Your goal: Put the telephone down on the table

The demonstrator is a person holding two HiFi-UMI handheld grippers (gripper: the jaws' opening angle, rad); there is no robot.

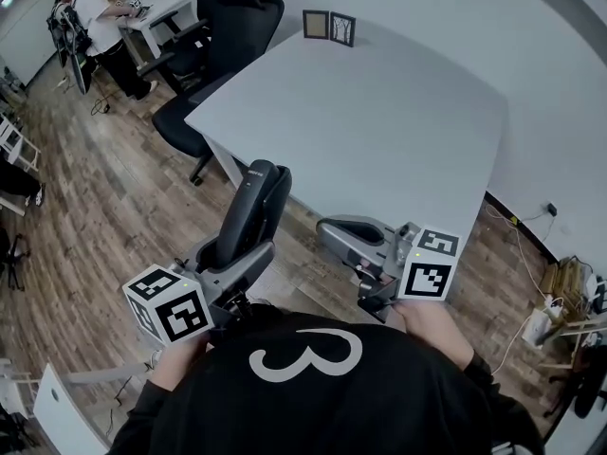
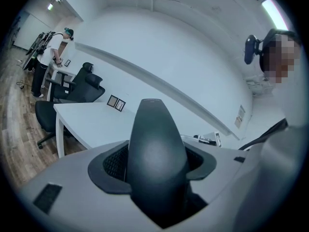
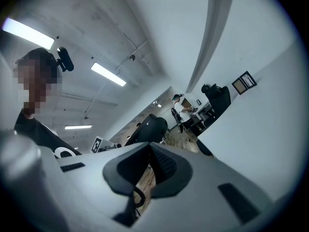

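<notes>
Recording the left tongs clamped on the telephone, a black handset standing nearly upright. Noting the grip at its lower part, with most of its length rising free above the pads. Locating it over the wooden floor, short of the near corner of the white tabletop and not yet above it. Recording the right tongs with tips together and nothing visibly pressed between them. Noting a coiled cord showing through the gap lower down, without being able to tell whether caught there or merely hanging behind.

Judging the hazards as follows:
- Expecting the handset to swing in the pads when tilted flat, given the low grip and the long free end.
- Expecting a knock against the tabletop's corner if brought in too low.
- Expecting the cord to drag or snag on the right tongs and pull the handset askew at release.
- Warning against release close to the edge, for fear of so long and rounded a body rocking off onto the floor.

Finding no container in any view. Seeing only two small picture frames standing at the tabletop's far edge, well apart from the telephone.
</notes>
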